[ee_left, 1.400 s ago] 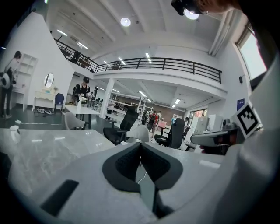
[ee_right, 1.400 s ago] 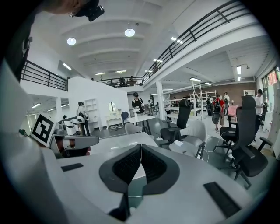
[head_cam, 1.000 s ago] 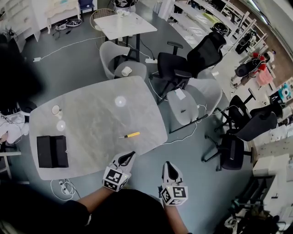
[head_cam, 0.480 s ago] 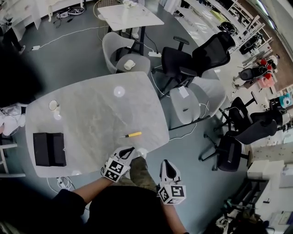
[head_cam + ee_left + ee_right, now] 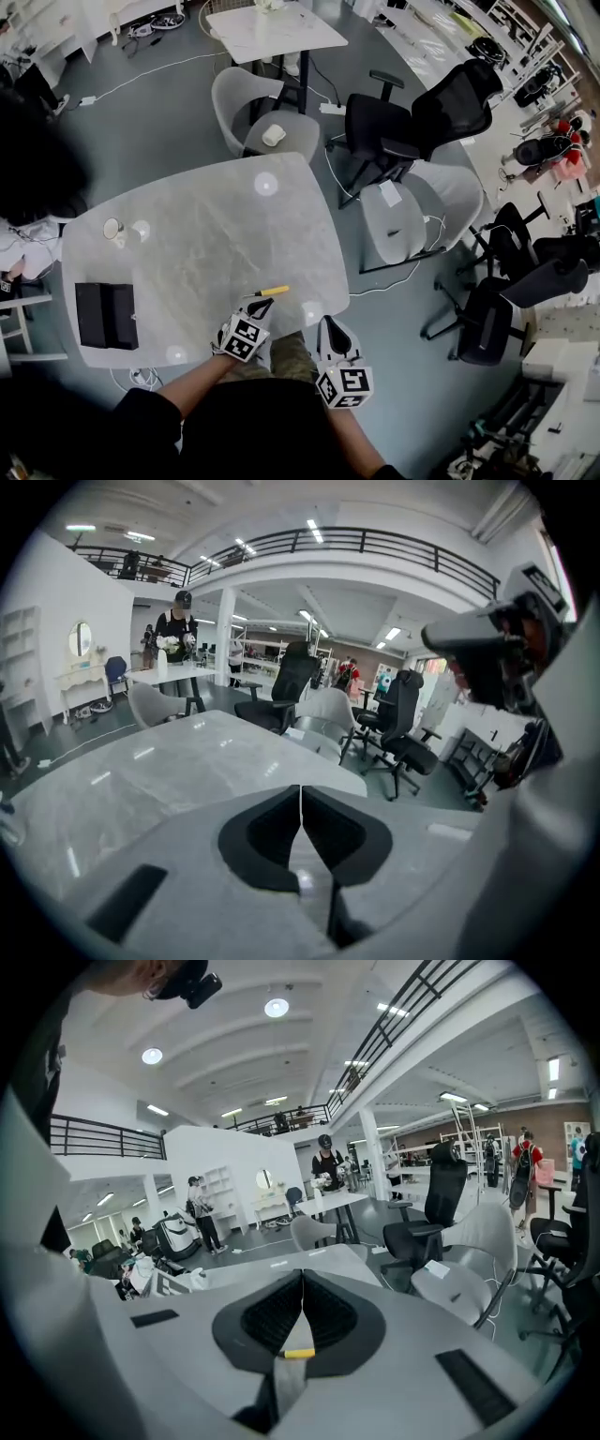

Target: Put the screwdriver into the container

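A screwdriver [image 5: 270, 292] with a yellow handle lies near the front edge of the grey marble table [image 5: 197, 244]. In the right gripper view its yellow handle [image 5: 298, 1354] shows low in the slot under the jaws. The black container [image 5: 106, 315] sits at the table's front left corner. My left gripper [image 5: 265, 304] hovers just in front of the screwdriver, its jaws shut with nothing between them [image 5: 301, 789]. Off the table's front edge to the right, my right gripper [image 5: 325, 323] is also shut and holds nothing [image 5: 302, 1279].
A white cup [image 5: 112, 228] stands at the table's left side. Grey shell chairs [image 5: 412, 211] and black office chairs [image 5: 412, 122] stand right of and behind the table. A second white table [image 5: 272, 23] is further back. Cables lie on the floor.
Both grippers have moved forward toward the table's front edge. The left gripper's tip has come close to the screwdriver. The screwdriver has not moved.
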The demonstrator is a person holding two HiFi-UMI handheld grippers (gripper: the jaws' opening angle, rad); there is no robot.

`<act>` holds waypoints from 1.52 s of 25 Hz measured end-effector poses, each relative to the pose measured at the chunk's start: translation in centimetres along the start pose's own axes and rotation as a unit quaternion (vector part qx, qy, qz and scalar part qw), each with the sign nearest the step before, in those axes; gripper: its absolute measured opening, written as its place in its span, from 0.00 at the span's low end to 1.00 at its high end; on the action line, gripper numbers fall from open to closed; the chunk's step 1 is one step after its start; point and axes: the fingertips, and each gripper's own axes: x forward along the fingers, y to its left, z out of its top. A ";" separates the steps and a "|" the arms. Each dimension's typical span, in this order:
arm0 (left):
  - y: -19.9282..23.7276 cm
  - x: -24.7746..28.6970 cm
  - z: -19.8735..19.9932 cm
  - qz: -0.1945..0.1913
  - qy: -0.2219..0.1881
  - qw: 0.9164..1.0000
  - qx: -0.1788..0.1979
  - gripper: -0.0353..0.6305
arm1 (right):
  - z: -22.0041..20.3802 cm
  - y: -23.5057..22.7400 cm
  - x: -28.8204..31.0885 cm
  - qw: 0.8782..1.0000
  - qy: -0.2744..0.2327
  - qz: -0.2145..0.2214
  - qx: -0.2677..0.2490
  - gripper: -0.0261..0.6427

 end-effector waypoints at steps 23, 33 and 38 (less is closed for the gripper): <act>2.7 15.3 -8.9 -0.010 0.266 0.954 0.141 0.21 | 3.7 -12.1 10.9 0.995 0.024 0.091 -0.022 0.06; 3.3 14.9 -8.5 -0.003 0.260 0.958 0.123 0.18 | 4.0 -12.8 12.0 0.995 0.029 0.088 -0.031 0.06; 4.7 10.8 -7.4 0.018 0.190 0.979 0.067 0.18 | 4.8 -7.8 11.2 0.993 0.014 0.102 -0.058 0.06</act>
